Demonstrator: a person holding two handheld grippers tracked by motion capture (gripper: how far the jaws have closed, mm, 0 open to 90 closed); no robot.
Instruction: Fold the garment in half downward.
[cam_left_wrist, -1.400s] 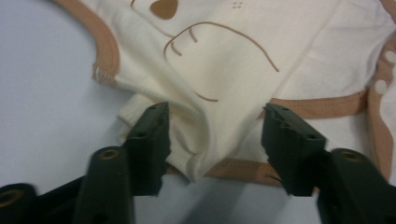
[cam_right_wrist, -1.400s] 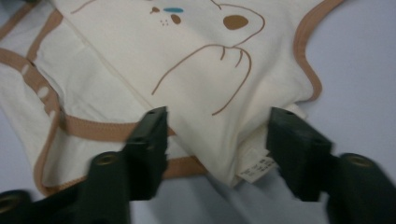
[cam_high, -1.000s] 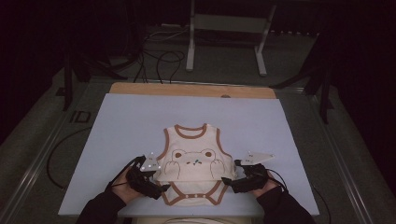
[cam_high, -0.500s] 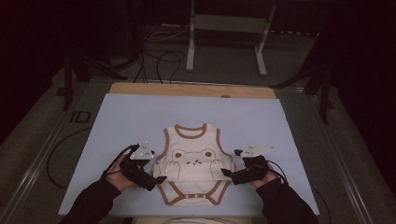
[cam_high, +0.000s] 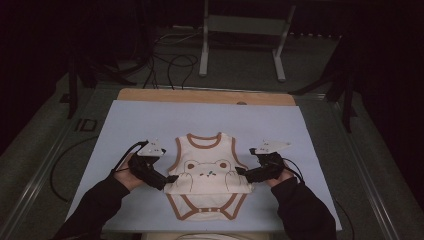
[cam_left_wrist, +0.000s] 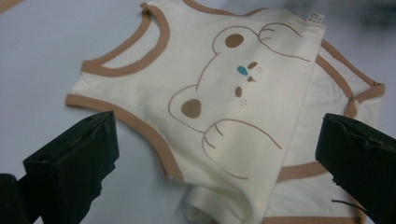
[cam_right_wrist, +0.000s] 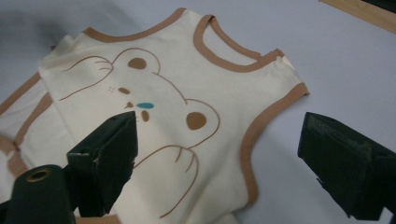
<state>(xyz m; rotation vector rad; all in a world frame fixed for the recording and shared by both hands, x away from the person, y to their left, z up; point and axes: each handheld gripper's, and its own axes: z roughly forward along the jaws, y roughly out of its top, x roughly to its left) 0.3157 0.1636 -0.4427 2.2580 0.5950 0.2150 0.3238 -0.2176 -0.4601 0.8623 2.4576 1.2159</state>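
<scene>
The left claw (cam_high: 170, 178) stands wide with nothing between its jaws, having just opened; the baby bodysuit (cam_high: 208, 175) lies just ahead of it, its side edge within reach. The right claw (cam_high: 241, 172) gapes wide too, empty, at the garment's opposite side. Around both spreads the pale blue desk (cam_high: 130, 125). The lower part looks folded up under the bear print, so one fold seems done; the sides and a final fold are probably left.

Pale blue table (cam_high: 150, 120), wooden strip along far edge; cream bear bodysuit (cam_high: 207, 172) lying flat on it
</scene>
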